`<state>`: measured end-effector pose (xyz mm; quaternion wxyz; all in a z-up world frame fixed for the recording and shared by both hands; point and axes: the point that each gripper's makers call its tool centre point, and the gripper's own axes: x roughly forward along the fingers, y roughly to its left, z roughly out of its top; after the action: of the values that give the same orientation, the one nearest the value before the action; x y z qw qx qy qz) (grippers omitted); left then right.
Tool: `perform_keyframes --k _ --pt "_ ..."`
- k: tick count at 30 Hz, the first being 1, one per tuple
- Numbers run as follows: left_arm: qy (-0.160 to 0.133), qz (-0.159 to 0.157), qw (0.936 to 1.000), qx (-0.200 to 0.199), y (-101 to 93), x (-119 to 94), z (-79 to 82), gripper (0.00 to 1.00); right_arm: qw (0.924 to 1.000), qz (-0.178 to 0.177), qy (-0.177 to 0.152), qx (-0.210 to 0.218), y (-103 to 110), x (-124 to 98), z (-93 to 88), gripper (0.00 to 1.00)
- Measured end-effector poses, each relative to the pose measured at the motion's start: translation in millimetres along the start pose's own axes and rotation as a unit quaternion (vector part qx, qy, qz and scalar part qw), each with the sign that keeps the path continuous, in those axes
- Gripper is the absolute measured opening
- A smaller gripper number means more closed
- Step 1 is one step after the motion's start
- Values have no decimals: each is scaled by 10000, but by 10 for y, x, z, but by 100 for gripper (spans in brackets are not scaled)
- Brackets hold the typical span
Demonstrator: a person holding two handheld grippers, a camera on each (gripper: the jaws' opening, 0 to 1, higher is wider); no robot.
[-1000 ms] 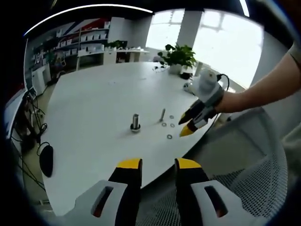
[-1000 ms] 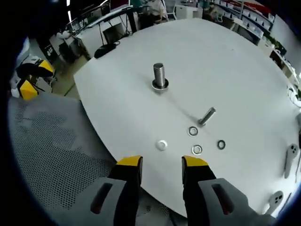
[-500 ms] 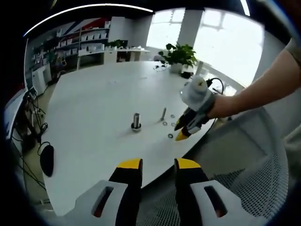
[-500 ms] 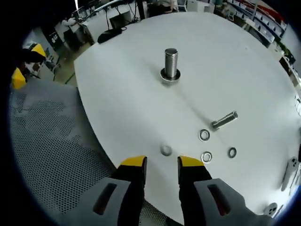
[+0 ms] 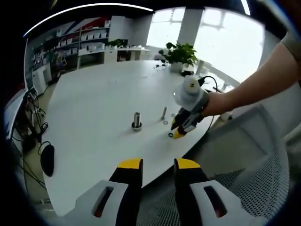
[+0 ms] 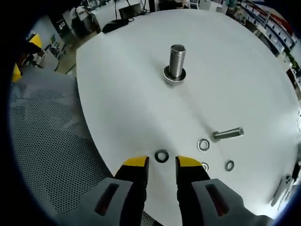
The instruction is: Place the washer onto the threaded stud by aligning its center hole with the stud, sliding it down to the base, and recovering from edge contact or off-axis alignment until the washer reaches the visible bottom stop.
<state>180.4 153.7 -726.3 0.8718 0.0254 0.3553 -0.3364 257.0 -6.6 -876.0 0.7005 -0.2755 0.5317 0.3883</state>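
Observation:
An upright threaded stud (image 6: 177,61) (image 5: 137,120) stands on its wide base on the white round table (image 6: 235,61). Several metal washers lie flat near the table's edge; the nearest washer (image 6: 162,156) (image 5: 170,135) rests just ahead of my right gripper (image 6: 162,163), whose yellow-tipped jaws are open, one on each side of it and slightly above. A loose bolt (image 6: 228,133) (image 5: 163,113) lies on its side beside the washers. My left gripper (image 5: 157,164) hangs open and empty off the table's near edge, over a mesh chair.
A grey mesh chair (image 6: 51,141) sits beside the table edge. A potted plant (image 5: 178,55) stands at the table's far side. White remote-like devices (image 6: 282,186) lie near the right edge. A black mouse-like object (image 5: 46,160) sits left of the table.
My right gripper has come down and forward over the table edge until the nearest washer lies at its tips. The left gripper has stayed put.

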Motion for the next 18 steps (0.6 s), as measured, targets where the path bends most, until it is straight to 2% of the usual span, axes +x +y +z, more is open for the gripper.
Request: perform_keyframes --k 4,10,14,18 --pt "1 10 10000 -2 5 5 3 24 9983 -57 137 -564 -2 25 -19 22" --pt "17 35 10000 -1 12 10 -1 24 9978 35 117 -654 1 29 -3 21" --pt "45 26 10000 20 8 21 -10 24 9991 271 59 -309 -15 31 10 22" --pt "51 38 10000 18 13 20 -12 24 9982 350 71 -482 -10 36 14 21"
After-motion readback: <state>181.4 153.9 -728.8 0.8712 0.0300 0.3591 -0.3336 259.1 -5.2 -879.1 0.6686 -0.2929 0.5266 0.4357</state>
